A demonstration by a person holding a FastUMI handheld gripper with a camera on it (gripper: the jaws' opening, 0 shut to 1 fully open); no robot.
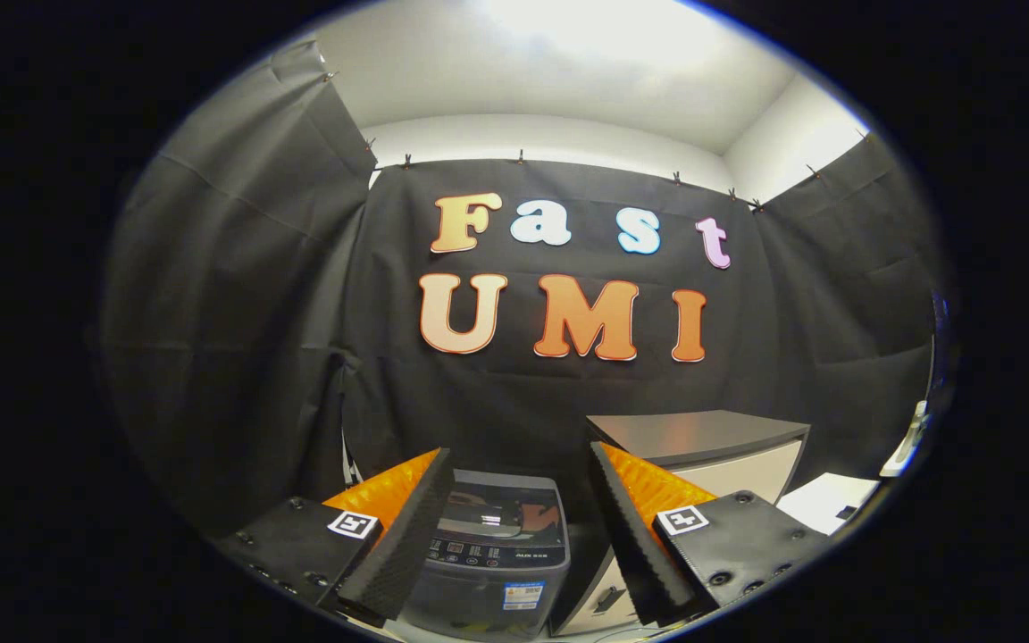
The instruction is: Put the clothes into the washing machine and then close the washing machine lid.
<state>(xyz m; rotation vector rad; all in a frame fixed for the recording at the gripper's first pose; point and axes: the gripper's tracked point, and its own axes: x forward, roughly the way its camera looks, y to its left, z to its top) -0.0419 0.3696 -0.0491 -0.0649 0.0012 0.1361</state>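
washing machine (497,545) label unreadable; cabinet (702,446) partly hidden

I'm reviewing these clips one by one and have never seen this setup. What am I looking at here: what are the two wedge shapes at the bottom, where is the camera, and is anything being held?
The camera rides on a hand-held gripper that a person carries; it looks forward along the tool's two fingers, which are the wedge shapes at the bottom. They stand wide apart and hold nothing.

Seen between and just beyond them is a small top-loading washing machine, with a dark glass lid and a control panel along its front. The lid looks closed, though the glare makes that hard to confirm. Beside it, past the other finger, stands a low cabinet with a dark top. Behind everything hangs the booth's black cloth wall. I can make out no clothes.
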